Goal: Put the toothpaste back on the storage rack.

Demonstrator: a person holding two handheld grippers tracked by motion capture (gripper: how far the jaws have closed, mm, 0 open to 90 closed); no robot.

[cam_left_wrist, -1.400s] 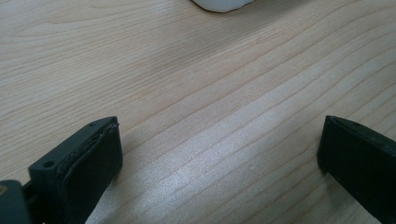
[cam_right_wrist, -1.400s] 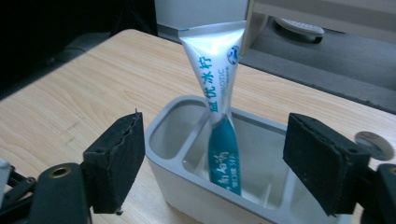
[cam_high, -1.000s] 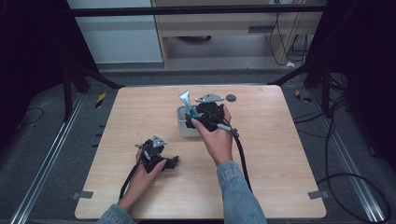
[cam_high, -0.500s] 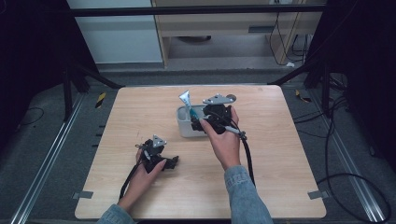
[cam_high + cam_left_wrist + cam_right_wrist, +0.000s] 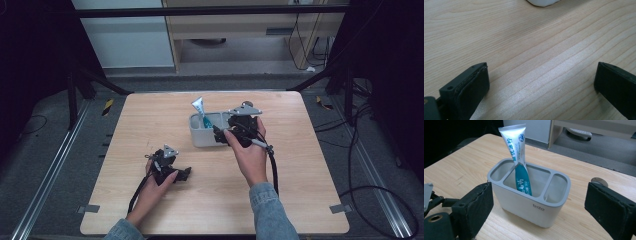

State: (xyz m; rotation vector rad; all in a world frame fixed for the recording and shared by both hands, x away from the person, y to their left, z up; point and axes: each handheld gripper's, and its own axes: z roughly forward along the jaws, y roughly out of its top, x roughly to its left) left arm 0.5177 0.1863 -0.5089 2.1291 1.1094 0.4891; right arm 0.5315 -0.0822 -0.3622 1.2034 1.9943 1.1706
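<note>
White holder (image 5: pixel 541 2) cut off by the top edge.

Left claw (image 5: pixel 541 95): both black jaws rise from the near edge, one at the left and one at the right, set wide apart with nothing between them but bare wood. The table (image 5: pixel 529 50) is light wood with grain lines running diagonally and a pale sheen across the strip between the jaws. At the far edge, just right of centre, the rounded corner of a white object (image 5: pixel 543 2) is cut off by the frame, well apart from both jaws; what it is cannot be told.
</note>
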